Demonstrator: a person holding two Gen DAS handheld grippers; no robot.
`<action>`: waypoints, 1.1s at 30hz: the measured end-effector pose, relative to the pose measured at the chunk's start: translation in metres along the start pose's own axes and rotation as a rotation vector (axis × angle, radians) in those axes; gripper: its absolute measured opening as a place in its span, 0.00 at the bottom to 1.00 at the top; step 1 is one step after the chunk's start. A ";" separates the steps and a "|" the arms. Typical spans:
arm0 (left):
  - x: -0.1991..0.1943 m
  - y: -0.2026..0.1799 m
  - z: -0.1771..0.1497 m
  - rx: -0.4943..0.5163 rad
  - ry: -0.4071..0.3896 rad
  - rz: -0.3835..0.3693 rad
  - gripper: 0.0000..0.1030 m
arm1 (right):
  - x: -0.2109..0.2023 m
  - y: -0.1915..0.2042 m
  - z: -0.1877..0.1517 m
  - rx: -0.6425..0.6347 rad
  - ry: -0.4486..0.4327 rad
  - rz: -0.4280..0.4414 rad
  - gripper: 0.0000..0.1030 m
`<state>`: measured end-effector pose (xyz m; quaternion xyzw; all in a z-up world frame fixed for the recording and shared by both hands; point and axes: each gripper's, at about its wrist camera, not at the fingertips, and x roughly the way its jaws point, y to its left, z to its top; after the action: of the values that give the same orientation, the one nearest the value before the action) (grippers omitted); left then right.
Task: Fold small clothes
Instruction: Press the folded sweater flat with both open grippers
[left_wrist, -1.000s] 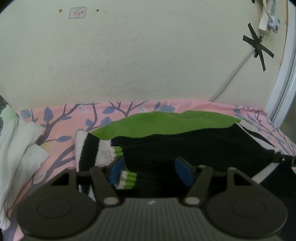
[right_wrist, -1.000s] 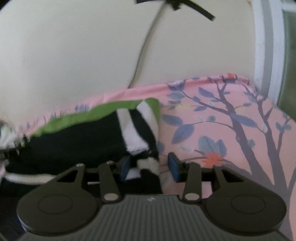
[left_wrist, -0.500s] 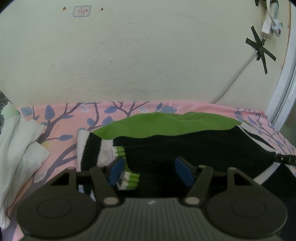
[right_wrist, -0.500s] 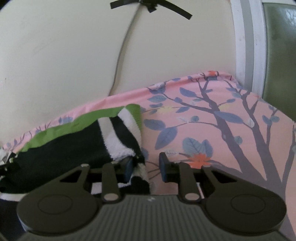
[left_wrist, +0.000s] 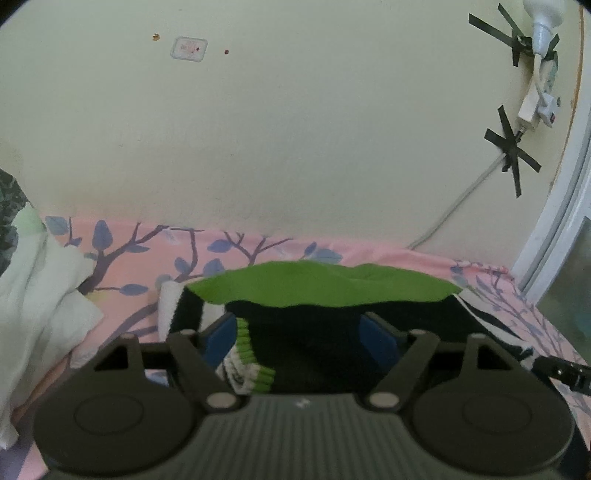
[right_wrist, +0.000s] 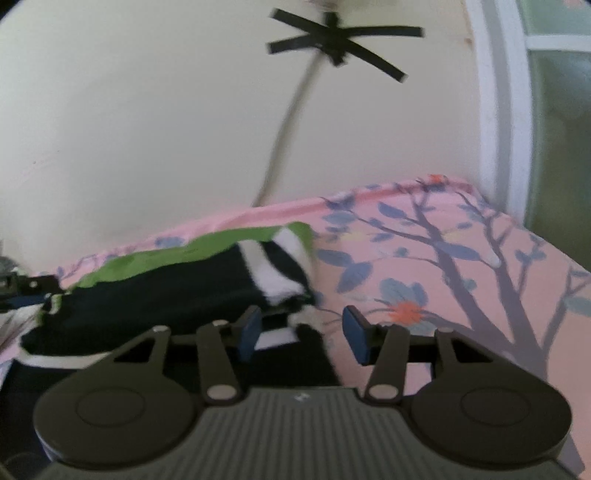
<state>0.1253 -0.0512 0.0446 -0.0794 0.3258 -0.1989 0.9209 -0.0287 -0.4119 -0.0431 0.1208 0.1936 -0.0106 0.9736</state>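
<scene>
Black knit garment with green band and white stripes (left_wrist: 332, 317) lies on pink tree-print sheet (right_wrist: 443, 266), long axis running between my claws. Left claw (left_wrist: 299, 332) wide, straddling cuff end — right claw (right_wrist: 299, 325) wide at striped end, fabric between pads, ungripped.

Each claw (left_wrist: 301, 336) (right_wrist: 301, 330): dark grey ribbed body, 2 round discs, black linkage arms, silver screws, blue pads (left_wrist: 221, 338).

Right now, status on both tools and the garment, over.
Left tool open, straddling the black-and-green garment. Right tool open at its striped end. Garment on pink sheet. White cloth pile at left, clear.
</scene>
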 end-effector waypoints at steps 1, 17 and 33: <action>0.001 -0.001 0.000 0.000 0.006 -0.006 0.73 | 0.000 0.002 0.002 0.000 0.001 0.020 0.37; 0.023 0.004 -0.008 -0.002 0.121 0.053 0.80 | 0.054 -0.006 0.011 0.054 0.082 0.142 0.25; 0.026 0.004 -0.007 -0.017 0.128 0.039 0.88 | 0.048 -0.008 0.008 0.070 0.057 0.192 0.44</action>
<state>0.1400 -0.0582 0.0232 -0.0682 0.3870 -0.1828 0.9012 0.0181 -0.4208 -0.0563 0.1728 0.2084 0.0796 0.9594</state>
